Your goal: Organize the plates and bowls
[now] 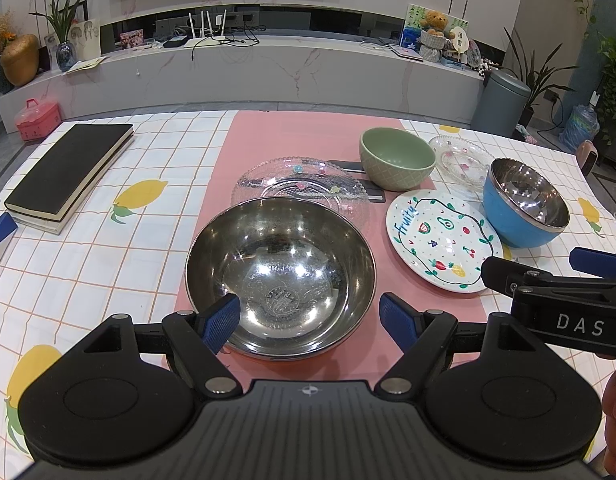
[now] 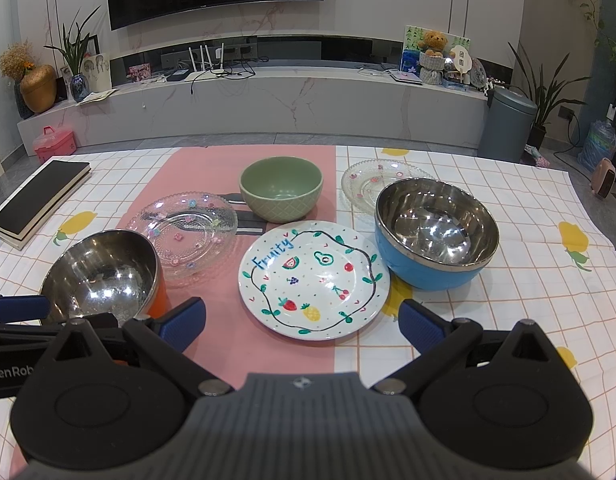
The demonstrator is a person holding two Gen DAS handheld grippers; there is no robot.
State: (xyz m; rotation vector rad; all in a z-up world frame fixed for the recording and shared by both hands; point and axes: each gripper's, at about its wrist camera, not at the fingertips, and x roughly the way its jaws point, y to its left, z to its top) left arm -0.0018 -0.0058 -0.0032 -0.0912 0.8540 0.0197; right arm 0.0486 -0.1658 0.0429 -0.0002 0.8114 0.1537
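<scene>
My left gripper hangs wide apart and empty over the near rim of the steel bowl, one pad inside the rim, the other outside to the right; my right gripper is likewise spread and holds nothing, with the fruit plate directly ahead of its pads. Beyond the steel bowl lies a glass plate; ahead and right of it stand the green bowl, a second glass plate and the blue bowl. Judged step: pinch the steel bowl's wall, which I would do by shifting so the rim sits between the pads, closing low on the wall and lifting level, since polished steel may slip. The right wrist view alone shows the steel bowl's orange outer shell and the whole second glass plate behind the blue bowl; the left wrist view alone shows my right gripper reaching in from the right edge
</scene>
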